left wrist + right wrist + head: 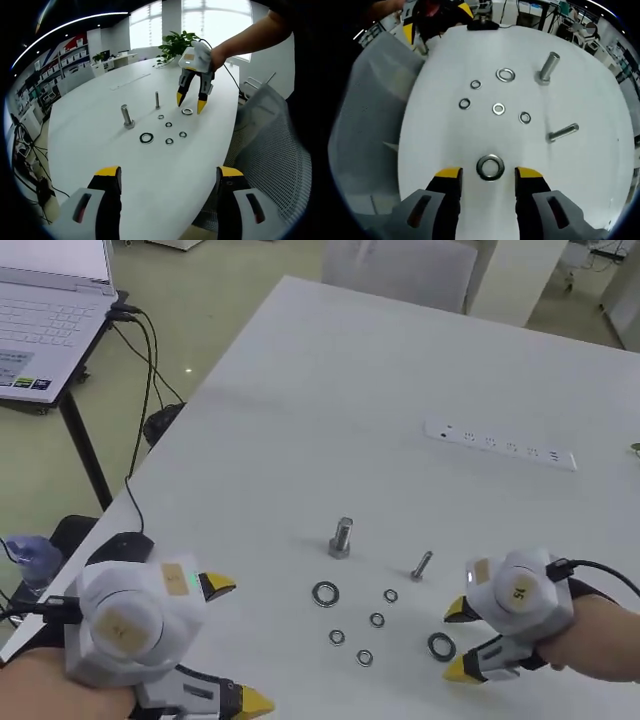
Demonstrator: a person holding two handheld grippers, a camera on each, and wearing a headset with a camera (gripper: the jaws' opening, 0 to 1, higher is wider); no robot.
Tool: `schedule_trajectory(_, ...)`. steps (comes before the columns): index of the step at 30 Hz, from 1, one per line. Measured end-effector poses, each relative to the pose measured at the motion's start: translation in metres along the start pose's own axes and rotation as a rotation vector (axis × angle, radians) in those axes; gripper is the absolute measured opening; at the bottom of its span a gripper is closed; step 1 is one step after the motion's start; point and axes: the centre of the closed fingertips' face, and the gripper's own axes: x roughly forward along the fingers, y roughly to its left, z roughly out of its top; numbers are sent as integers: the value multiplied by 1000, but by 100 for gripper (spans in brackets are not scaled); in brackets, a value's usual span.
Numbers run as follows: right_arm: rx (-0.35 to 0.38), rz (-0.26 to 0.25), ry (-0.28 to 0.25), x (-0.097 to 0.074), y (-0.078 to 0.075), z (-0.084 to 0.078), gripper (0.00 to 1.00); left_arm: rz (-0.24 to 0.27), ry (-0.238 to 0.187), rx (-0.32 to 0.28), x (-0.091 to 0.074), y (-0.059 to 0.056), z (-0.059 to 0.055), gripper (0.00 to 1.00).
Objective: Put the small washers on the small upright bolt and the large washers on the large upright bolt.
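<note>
At the very start, by the look of it: not one washer threaded. Large bolt (341,538) and small bolt (422,565) upright on the tabletop (400,370), both bare. All six washers flat on the tabletop in front of the bolts: four small washers (377,620) in a loose cluster, one large washer (325,594) near the large bolt, second large washer (490,167) between the fingers (449,176) of the right gripper (455,642). Fingers there partly open, one on each side of it, not closed on it, no touch visible. Left gripper (240,644) with fingers wide, holding nothing, well apart from the washers. Left to do, as judged: everything, namely two large washers onto the large bolt and four small ones onto the small bolt.
</note>
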Motion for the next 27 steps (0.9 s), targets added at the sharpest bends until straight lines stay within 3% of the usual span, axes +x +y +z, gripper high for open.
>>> schedule_trajectory(6, -6, 6, 6, 1, 0, 1, 43, -20, 20, -9, 2, -5, -5, 86)
schedule_trajectory(21, -64, 23, 52, 5, 2, -1, 37, -14, -3, -4, 1, -7, -1, 90)
schedule_trajectory(24, -79, 21, 64, 4, 3, -1, 29, -13, 2, 9, 1, -8, -1, 88)
schedule_trajectory(27, -96, 25, 75, 4, 4, -1, 27, -13, 5, 14, 1, -8, -1, 87)
